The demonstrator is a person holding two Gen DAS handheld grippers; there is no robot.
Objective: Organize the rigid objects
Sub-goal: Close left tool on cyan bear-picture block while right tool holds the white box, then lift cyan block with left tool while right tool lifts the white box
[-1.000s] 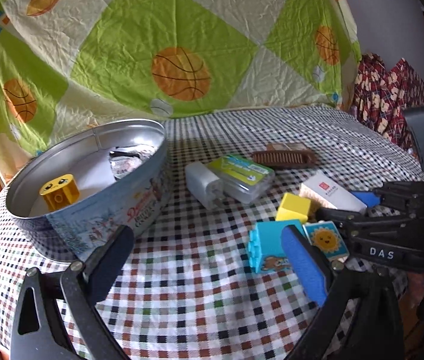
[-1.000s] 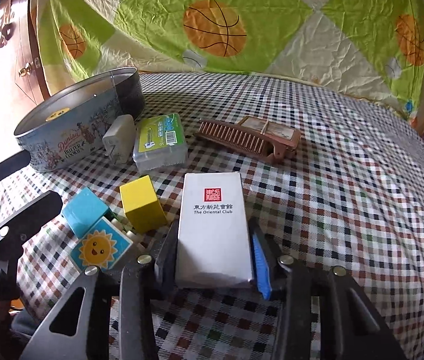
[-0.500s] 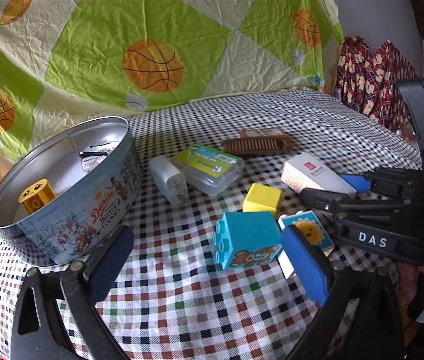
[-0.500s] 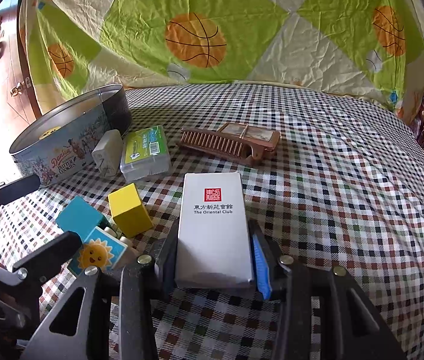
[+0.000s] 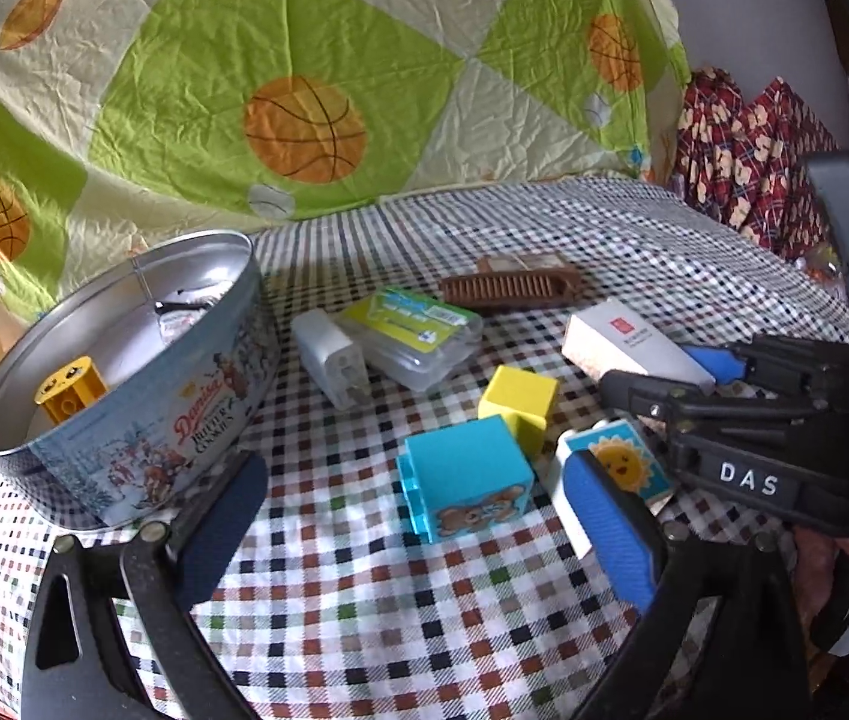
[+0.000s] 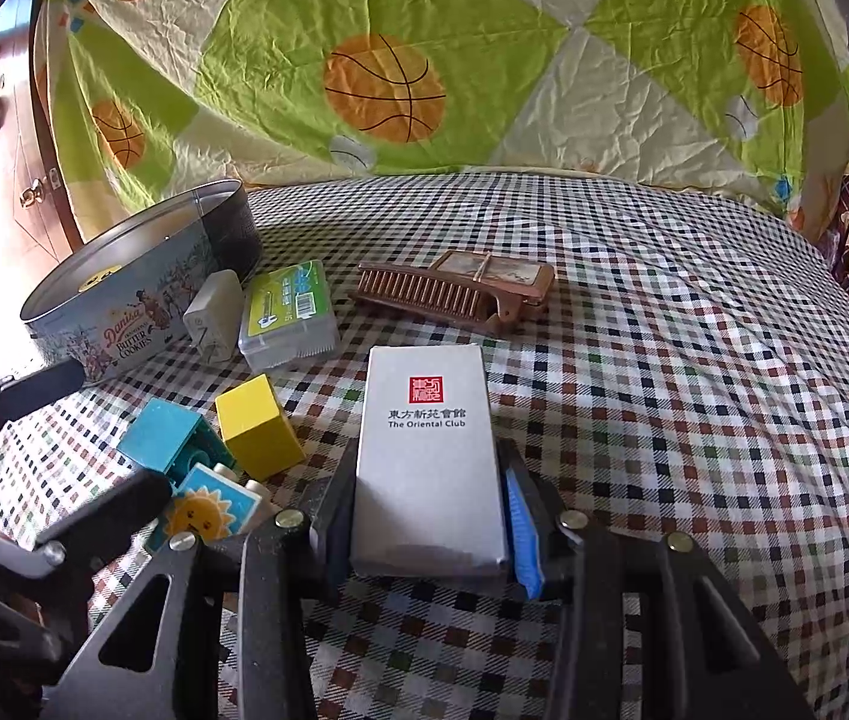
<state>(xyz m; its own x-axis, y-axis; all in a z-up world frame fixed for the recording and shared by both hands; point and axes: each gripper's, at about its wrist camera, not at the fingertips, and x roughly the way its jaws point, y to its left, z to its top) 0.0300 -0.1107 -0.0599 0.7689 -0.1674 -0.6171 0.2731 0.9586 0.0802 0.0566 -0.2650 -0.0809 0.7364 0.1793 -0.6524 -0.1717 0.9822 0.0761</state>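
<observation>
White carton (image 6: 429, 456), printed "The Oriental Club" under a red seal: clamped between right gripper (image 6: 424, 516) fingers, 6 o'clock on checked desk (image 6: 694, 360). Cookie tin (image 6: 124, 306), "Danisa Butter Cookies": 10 o'clock. Left gripper (image 5: 418, 516) fingers spread, empty.

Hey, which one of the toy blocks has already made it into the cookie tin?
The yellow block with a face lies inside the cookie tin. The plain yellow cube, bear block and sun block sit on the tablecloth.

Left gripper (image 5: 418, 516) jaws spread wide, right gripper (image 6: 427, 516) jaws clamped narrow
</observation>
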